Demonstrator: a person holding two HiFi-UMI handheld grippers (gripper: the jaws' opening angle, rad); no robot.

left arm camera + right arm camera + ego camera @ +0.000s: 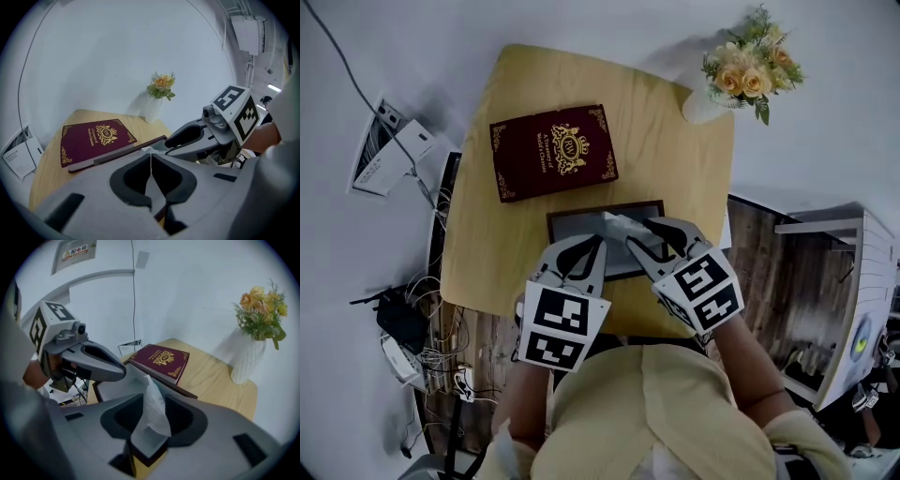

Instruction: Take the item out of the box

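A pale wooden table (487, 244) carries an open dark box (581, 214) at the middle of its near edge. A sheet of white tissue paper (154, 408) rises out of the box's grey inside. Just beyond the box's far rim, toward the table's far left corner, lies a burgundy book (553, 150) with a gold crest and gold corner ornaments, flat with its cover up. A white vase (703, 105) of yellow and peach flowers (752, 67) stands at the far right corner.

The person holds both grippers over the box, side by side and tilted down toward it. The right gripper (152, 399) is released: its jaws stand apart, and the upright tissue paper sits in the gap between them, with its lower end still down in the box. The left gripper (151, 157) is clenched, its two jaws pressed together along a thin seam, and its tip is over the left part of the box, near the tissue's edge
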